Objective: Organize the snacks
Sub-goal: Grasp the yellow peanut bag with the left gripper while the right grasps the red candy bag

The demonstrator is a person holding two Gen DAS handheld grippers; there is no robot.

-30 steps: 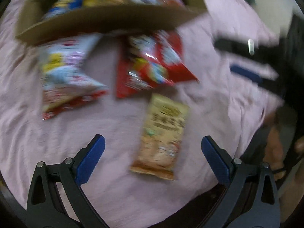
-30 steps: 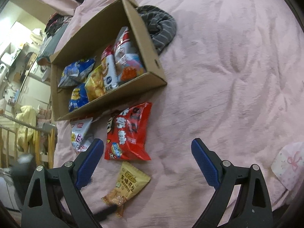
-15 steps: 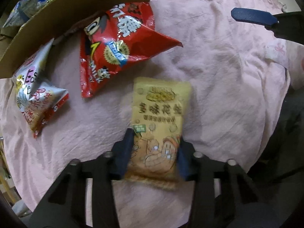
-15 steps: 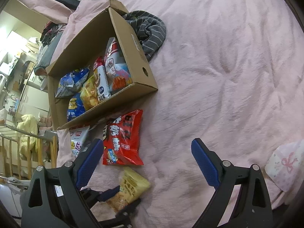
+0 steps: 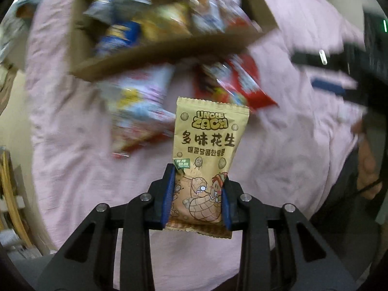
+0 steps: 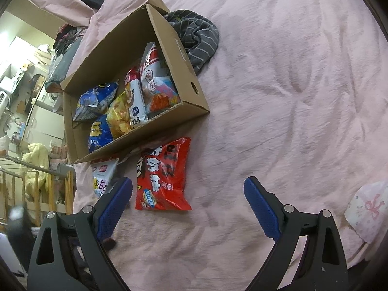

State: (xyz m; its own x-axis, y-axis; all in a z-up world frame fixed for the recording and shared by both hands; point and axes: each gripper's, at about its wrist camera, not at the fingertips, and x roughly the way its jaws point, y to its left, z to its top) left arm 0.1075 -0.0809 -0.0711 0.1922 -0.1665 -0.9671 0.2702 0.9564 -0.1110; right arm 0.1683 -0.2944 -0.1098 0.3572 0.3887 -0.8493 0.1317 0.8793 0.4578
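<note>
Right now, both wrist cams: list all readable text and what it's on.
"UNCLE ZACA" – tan peanut packet held in the left claw.
"多味花生" – same packet, under the brand.
Korean line and green badge below it: too small to read.
Red snack bag: large characters, not legible.
Bags in the cardboard box: too small or blurred.

- Left wrist view looks forward and down between its fingers, close over the pink bedspread (image 5: 72, 169), toward the cardboard box (image 5: 157, 55).
- Right wrist view looks down from higher and farther back; both share the box (image 6: 179, 111) and red snack bag (image 6: 162, 174).
</note>
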